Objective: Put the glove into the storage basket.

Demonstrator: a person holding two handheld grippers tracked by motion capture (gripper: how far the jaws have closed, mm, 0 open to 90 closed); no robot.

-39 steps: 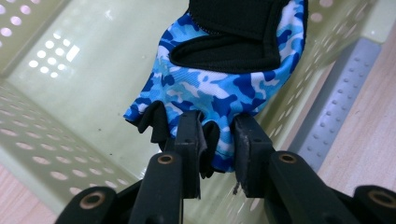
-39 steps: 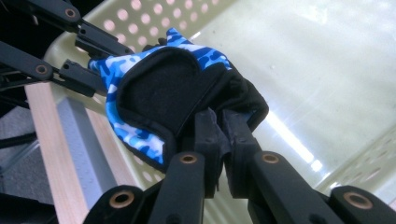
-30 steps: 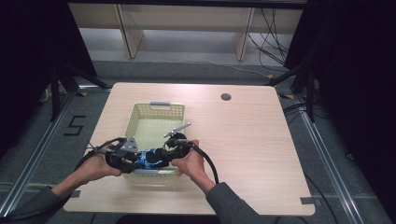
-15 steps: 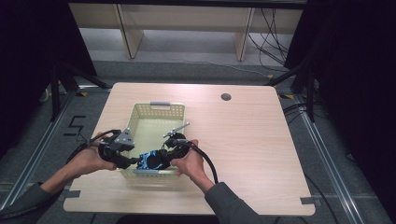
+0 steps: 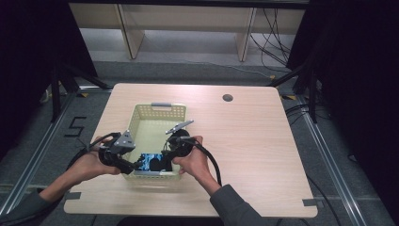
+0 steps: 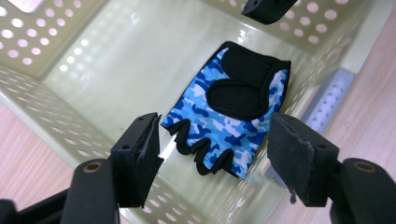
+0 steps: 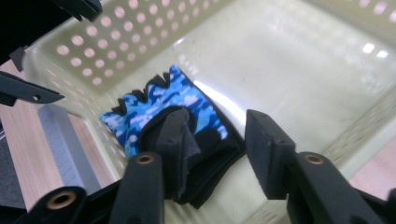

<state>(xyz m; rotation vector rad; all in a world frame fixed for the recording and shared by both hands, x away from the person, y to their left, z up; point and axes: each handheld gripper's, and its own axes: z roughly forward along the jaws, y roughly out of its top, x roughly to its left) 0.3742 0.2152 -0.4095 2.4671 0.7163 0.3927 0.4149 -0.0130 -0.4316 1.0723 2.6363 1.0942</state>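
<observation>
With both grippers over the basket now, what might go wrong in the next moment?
1. The glove lies flat on the basket floor, near a wall. The left gripper, jaws open, may scrape the floor or catch only the cuff.
2. The right gripper is also open over the glove; both closing together could make them collide.

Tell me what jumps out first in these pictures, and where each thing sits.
A blue camouflage glove with black padding lies flat on the floor of a pale perforated basket, at its near end. Both grippers are open just above it: the left gripper over the glove's finger end, the right gripper over its black cuff end. The basket stands on a wooden table, left of centre.
</observation>
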